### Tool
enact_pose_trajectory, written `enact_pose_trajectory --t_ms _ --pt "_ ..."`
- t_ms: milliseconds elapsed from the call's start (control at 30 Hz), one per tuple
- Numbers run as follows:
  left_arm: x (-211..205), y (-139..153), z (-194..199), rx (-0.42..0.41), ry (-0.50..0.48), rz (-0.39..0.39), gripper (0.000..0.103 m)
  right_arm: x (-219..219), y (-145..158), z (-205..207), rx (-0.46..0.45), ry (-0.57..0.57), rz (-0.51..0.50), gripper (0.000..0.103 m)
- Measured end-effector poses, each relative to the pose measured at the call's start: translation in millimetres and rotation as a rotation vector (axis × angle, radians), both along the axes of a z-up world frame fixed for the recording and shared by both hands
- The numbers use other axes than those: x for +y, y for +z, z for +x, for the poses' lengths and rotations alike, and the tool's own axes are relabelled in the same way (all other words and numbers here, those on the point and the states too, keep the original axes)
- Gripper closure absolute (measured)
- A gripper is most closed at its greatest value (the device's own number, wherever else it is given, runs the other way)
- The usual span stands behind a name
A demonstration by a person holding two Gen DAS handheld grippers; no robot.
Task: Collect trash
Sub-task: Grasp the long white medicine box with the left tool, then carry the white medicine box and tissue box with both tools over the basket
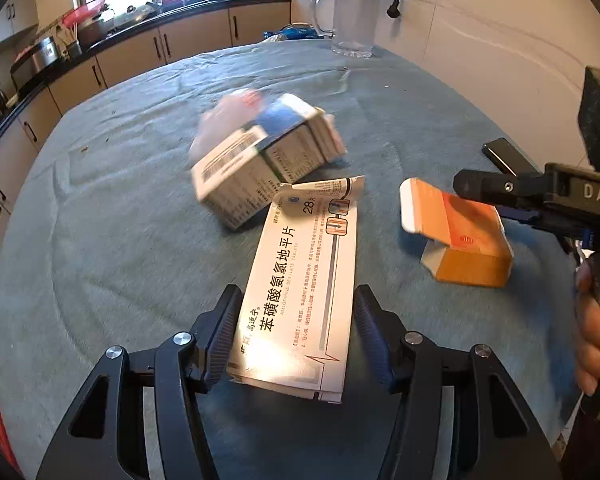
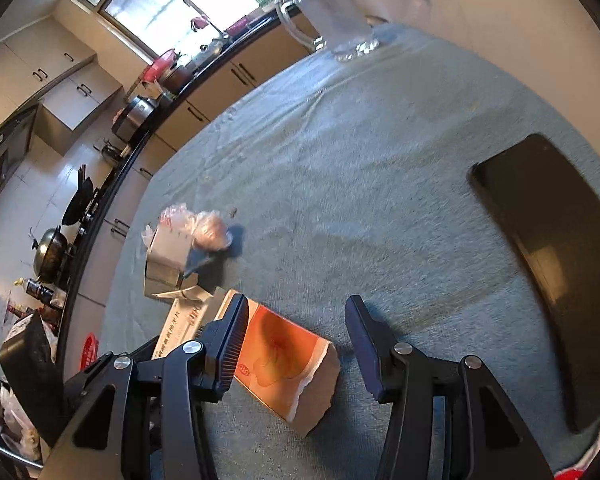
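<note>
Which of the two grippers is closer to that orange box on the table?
Right. The right gripper is open with the orange box between its fingers. The left gripper is off to the side, open around the white medicine box.

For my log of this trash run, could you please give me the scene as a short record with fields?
surface: table under grey-blue cloth
left hand-held gripper: open, white box between its fingers
right hand-held gripper: open, over orange box
other trash: blue-white box
not trash: phone, glass jug
</note>
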State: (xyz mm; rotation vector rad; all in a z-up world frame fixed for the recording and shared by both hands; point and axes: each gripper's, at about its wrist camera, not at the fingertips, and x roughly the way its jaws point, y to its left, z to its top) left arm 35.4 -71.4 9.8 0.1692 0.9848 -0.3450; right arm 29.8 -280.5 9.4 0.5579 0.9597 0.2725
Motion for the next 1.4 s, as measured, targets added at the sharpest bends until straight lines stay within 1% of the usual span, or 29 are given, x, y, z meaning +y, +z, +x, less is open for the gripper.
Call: enact_pose_trajectory --t_ms 33,167,200,300,367,433,633,667,800,1033,1167,1400 --pt "4.7 -0.2 -3.5 -0.004 0.000 0.004 0.046 2.5 0.5 -1.9 -0.004 0.013 -0.006 0.049" --pt "26.5 0.3 -17.2 -0.016 0.020 0.012 0.046 20.3 4.3 -13.5 -0.015 0.134 -0.030 0.046" --pt "32.4 0.7 -20.9 -0.016 0.025 0.010 0.046 28.7 6.3 -19.5 -0.028 0.176 -0.075 0.046" --pt "44.8 0.9 -27.9 -0.014 0.039 0.003 0.046 45.4 9.5 -30.4 -0.066 0.246 -0.183 0.044" --pt "48.7 1.0 -28.6 -0.014 0.038 0.003 0.046 53.6 10.8 -33.5 -0.091 0.264 -0.249 0.041" --pt "49.9 0.7 -26.9 -0.017 0.041 0.006 0.046 60.5 11.6 -32.2 -0.110 0.256 -0.321 0.040" --pt "46.0 -2.1 -26.0 -0.046 0.037 0.013 0.046 74.3 6.0 -33.7 -0.124 0.286 -0.405 0.040" --pt "46.6 -2.3 -27.0 -0.052 0.038 0.006 0.046 73.5 5.1 -35.7 -0.126 0.285 -0.413 0.043" --pt "49.2 -0.6 -28.7 -0.060 0.040 -0.026 0.048 78.9 9.5 -44.9 -0.153 0.283 -0.422 0.049" --pt "58.4 13.1 -42.9 -0.101 0.048 -0.048 0.048 85.8 21.7 -59.6 -0.196 0.263 -0.361 0.050" --pt "66.7 23.4 -50.6 -0.124 0.061 -0.065 0.048 93.0 25.4 -62.8 -0.203 0.267 -0.327 0.049" --pt "84.1 33.7 -63.3 -0.156 0.088 -0.078 0.048 112.1 29.3 -64.4 -0.208 0.285 -0.300 0.049"
